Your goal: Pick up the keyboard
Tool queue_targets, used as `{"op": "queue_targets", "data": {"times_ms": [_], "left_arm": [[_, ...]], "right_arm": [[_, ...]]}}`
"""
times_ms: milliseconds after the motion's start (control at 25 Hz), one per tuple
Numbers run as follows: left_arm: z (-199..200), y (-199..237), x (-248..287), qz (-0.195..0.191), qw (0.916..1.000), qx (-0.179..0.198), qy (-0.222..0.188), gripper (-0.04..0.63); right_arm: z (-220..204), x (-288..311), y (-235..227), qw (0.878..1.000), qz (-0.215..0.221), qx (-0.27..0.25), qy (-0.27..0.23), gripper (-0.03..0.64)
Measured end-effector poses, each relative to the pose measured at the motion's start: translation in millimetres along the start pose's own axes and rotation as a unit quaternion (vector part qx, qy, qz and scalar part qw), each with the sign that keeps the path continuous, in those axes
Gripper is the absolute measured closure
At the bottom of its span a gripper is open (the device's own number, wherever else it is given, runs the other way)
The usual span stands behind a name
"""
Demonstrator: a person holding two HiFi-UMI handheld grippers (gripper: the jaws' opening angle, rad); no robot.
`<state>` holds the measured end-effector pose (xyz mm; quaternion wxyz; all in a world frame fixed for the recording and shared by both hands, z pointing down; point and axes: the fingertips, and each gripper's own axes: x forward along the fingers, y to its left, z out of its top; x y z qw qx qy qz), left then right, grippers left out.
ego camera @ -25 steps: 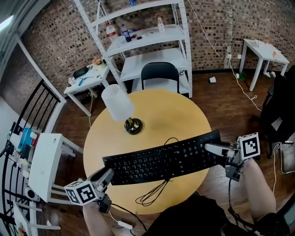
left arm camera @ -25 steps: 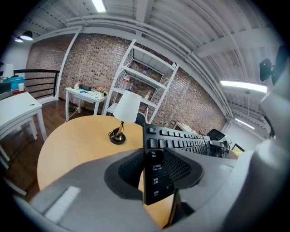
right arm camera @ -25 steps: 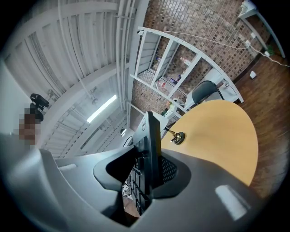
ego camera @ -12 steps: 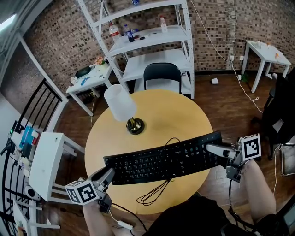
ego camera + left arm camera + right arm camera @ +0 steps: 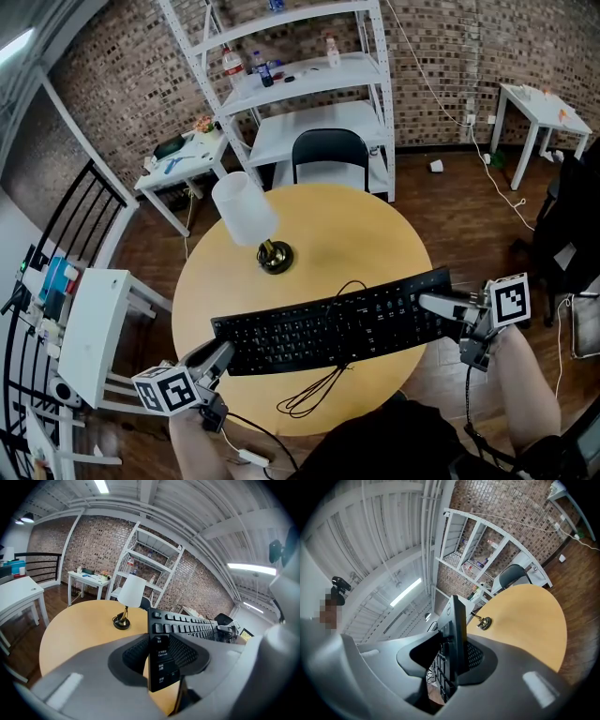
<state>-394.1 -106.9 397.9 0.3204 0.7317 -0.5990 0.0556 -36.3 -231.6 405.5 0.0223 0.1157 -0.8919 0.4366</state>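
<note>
A long black keyboard (image 5: 328,328) stretches across the near part of the round yellow table (image 5: 361,230), its right end reaching past the table's edge. My left gripper (image 5: 221,356) is shut on its left end, and in the left gripper view the keys (image 5: 187,623) run away between the pads. My right gripper (image 5: 433,305) is shut on the right end. The right gripper view shows the keyboard (image 5: 457,620) edge-on between the jaws. Its black cable (image 5: 314,389) loops over the table's near edge.
A white-shaded lamp (image 5: 246,214) on a dark base stands on the table behind the keyboard. Beyond the table are a black chair (image 5: 326,150) and a white shelf unit (image 5: 309,75). A white side table (image 5: 94,328) stands at the left.
</note>
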Motion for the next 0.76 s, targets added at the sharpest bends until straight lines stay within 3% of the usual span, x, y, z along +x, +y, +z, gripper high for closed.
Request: {"op": "queue_targets", "data": {"times_ms": [280, 440, 760], "left_arm": [[-1, 0, 2, -0.001, 1.0, 0.0, 0.002, 0.376], [-1, -1, 2, -0.003, 1.0, 0.0, 0.003, 0.377], [-2, 1, 2, 0.001, 1.0, 0.002, 0.004, 0.376]], "right_arm": [[0, 0, -1, 1.0, -0.002, -0.003, 0.0, 0.5], [1, 4, 10, 1.0, 0.026, 0.011, -0.008, 0.5], [-2, 0, -1, 1.0, 0.0, -0.001, -0.003, 0.502]]}}
